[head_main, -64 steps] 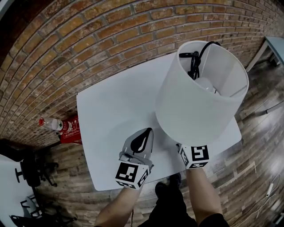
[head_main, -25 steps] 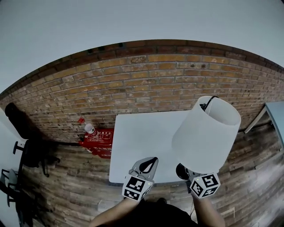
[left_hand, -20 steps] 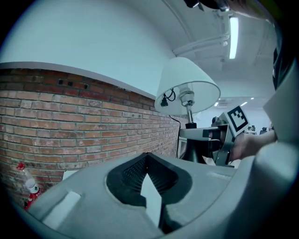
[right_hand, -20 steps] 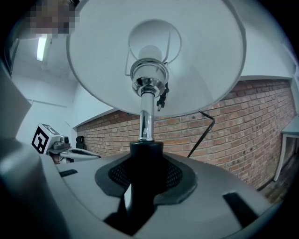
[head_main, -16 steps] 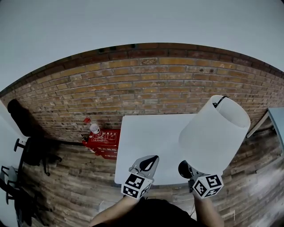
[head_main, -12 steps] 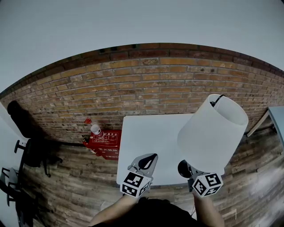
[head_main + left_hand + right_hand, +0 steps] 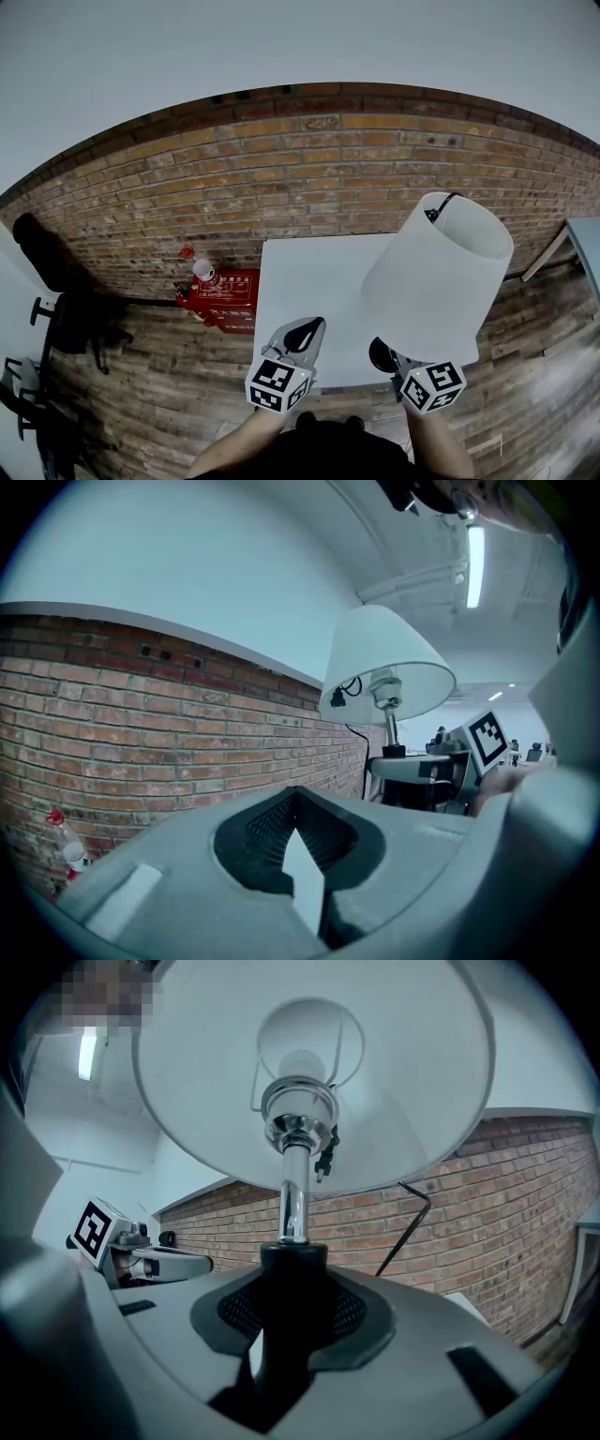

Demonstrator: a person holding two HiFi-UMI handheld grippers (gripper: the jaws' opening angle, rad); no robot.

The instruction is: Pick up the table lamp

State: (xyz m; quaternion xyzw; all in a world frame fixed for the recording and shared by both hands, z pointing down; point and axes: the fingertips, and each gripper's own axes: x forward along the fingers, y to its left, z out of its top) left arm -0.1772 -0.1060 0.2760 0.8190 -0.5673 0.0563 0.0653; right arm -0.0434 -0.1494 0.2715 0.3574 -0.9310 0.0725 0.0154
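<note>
The table lamp has a wide white shade point(image 7: 436, 272), a chrome stem point(image 7: 292, 1194) and a black foot point(image 7: 291, 1274). My right gripper point(image 7: 389, 361) is shut on that black foot and holds the lamp upright over the near right edge of the white table point(image 7: 309, 281). In the right gripper view the shade point(image 7: 309, 1072) fills the top of the picture above the right gripper point(image 7: 291, 1307). The lamp's black cord point(image 7: 412, 1213) hangs down behind it. My left gripper point(image 7: 309, 326) is shut on nothing, level, to the left of the lamp point(image 7: 384, 663).
A brick wall point(image 7: 281, 178) runs behind the table. A red box point(image 7: 220, 289) with a plastic bottle point(image 7: 202, 274) beside it sits on the wooden floor to the table's left. A black chair point(image 7: 66, 328) stands far left, and another table point(image 7: 586, 234) far right.
The head view has pulled up and away from the table since the oldest frame. The lamp stays in my right gripper, and over the last second both grippers have drifted a little with it.
</note>
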